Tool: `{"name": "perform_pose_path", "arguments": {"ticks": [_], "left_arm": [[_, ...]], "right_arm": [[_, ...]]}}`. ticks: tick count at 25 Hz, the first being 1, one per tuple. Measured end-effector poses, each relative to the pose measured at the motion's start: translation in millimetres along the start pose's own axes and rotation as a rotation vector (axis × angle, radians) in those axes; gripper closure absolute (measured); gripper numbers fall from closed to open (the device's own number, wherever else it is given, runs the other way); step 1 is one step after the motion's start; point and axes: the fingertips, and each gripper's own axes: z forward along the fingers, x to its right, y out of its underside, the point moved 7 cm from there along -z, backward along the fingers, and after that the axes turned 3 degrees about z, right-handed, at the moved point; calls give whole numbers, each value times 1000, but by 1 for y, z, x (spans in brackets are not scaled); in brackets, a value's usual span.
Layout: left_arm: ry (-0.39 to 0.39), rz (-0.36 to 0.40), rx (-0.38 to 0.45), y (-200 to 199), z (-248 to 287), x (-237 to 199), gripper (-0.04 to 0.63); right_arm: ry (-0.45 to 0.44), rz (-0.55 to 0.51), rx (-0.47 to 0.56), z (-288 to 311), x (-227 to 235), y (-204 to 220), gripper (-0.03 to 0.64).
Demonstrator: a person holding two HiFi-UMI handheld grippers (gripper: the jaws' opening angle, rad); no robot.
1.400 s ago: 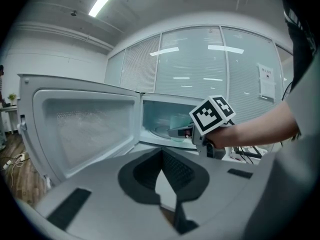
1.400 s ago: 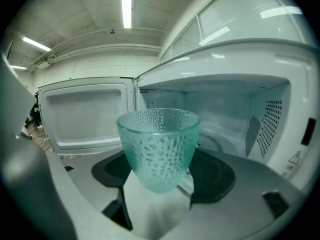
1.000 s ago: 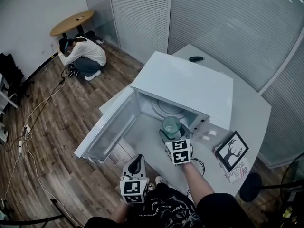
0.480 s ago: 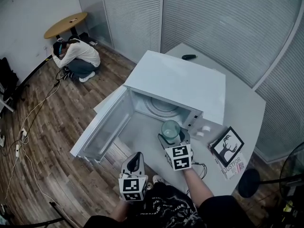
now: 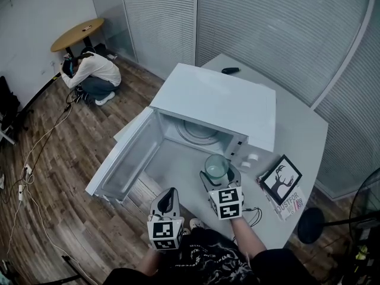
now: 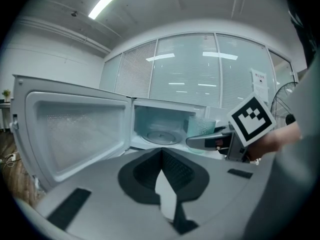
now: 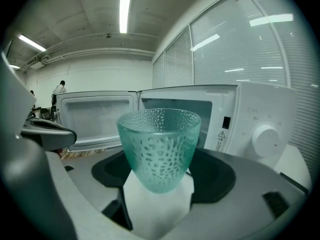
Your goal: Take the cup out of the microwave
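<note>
Clearly the right gripper [image 5: 218, 174] is pinching the green glass cup [image 5: 216, 165] upright, just outside the open microwave [image 5: 219, 103], keeping it level; the left gripper [image 5: 169, 202] is hanging low beside it, pressed together and empty, leaving room

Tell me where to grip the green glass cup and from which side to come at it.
Grip the cup low on its wall, near the base, coming level from the person's side, toward the open microwave. It stands upright and tapers downward, so the narrow lower part fits between the jaws, and its dimpled glass should resist slipping. The right hand-held gripper holds it so.
</note>
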Motion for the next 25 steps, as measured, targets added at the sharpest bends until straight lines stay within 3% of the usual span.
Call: {"name": "perform_pose_path", "arguments": {"ticks": [25], "left_arm": [[81, 58, 67, -18, -7, 25, 591]], "right_arm": [[101, 42, 64, -84, 11, 9, 259]]}}
